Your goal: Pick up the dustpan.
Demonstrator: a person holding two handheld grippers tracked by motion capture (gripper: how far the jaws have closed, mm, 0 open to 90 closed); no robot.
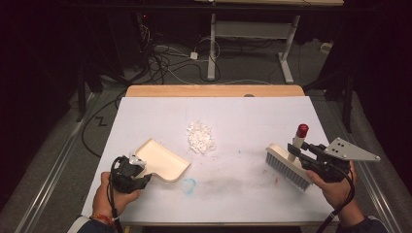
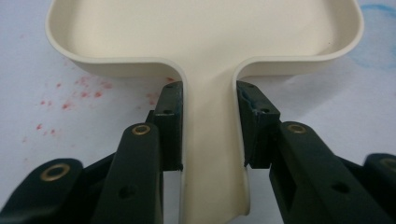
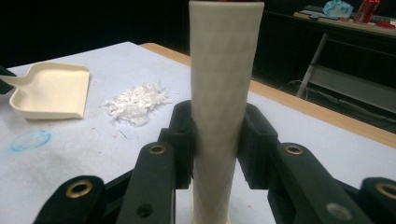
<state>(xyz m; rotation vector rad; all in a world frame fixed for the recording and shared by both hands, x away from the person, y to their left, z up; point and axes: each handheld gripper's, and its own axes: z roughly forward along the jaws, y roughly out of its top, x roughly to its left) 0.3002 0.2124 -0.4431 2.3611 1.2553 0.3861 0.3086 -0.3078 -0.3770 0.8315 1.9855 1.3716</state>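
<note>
A cream dustpan point(image 1: 162, 159) lies on the white table cover at the front left, its open side toward a pile of white shreds point(image 1: 200, 136). My left gripper point(image 1: 138, 171) is shut on the dustpan's handle point(image 2: 211, 140), a jaw pressed to each side. At the right, a cream brush point(image 1: 287, 165) with grey-white bristles and a red-capped handle point(image 1: 301, 132) stands upright. My right gripper point(image 1: 305, 154) is shut on that handle point(image 3: 223, 93). In the right gripper view the dustpan point(image 3: 51, 91) and the shreds point(image 3: 136, 101) lie to the left.
The table cover point(image 1: 243, 121) carries a blue ring mark point(image 1: 189, 185) and a grey smudge near the front. A wooden table edge point(image 1: 214, 91) runs along the back. Beyond it are cables on the floor and white desk legs point(image 1: 212, 48).
</note>
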